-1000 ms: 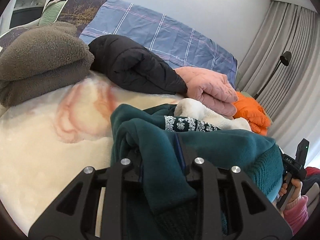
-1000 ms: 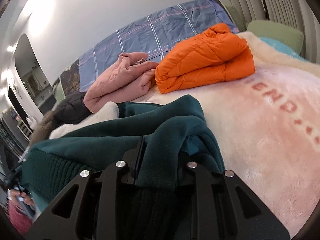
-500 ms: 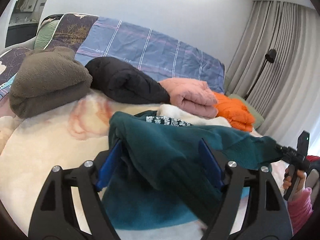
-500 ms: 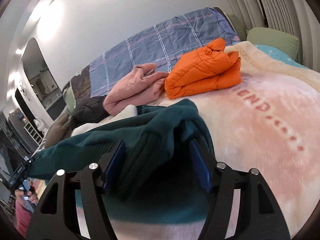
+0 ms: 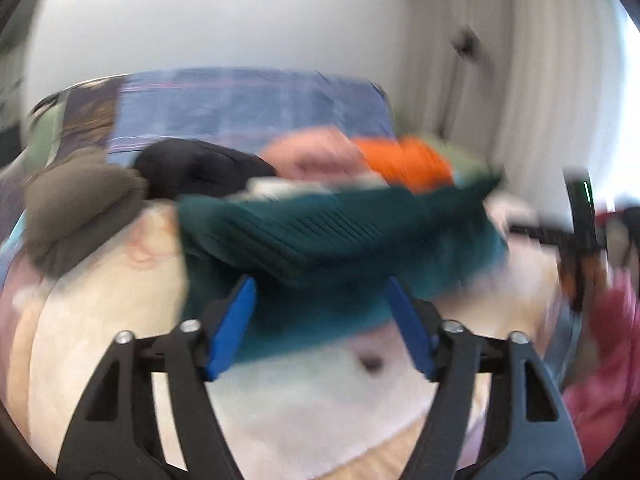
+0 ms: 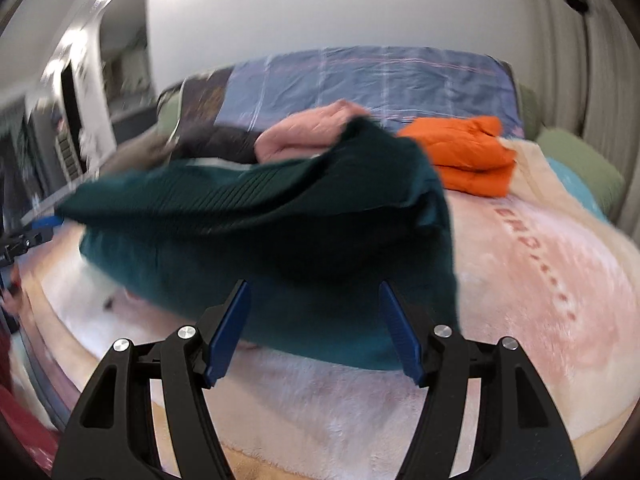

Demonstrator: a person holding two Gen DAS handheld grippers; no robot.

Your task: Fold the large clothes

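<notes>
My left tool [image 5: 320, 320] is released, blue pads wide apart w/ nothing between them. Right tool [image 6: 314, 326] is likewise spread & empty. The teal sweater [image 6: 280, 232] lies in a folded heap on the cream fleece blanket [image 6: 540, 264] of the bed, just ahead of both tools, ribbed hem on top. Behind it: folded orange puffer jacket [image 6: 468, 160], pink jacket [image 6: 308, 132], black jacket [image 5: 200, 166], brown fleece [image 5: 80, 204], all in front of a blue plaid pillow [image 6: 380, 80]. Left view is badly blurred.
</notes>
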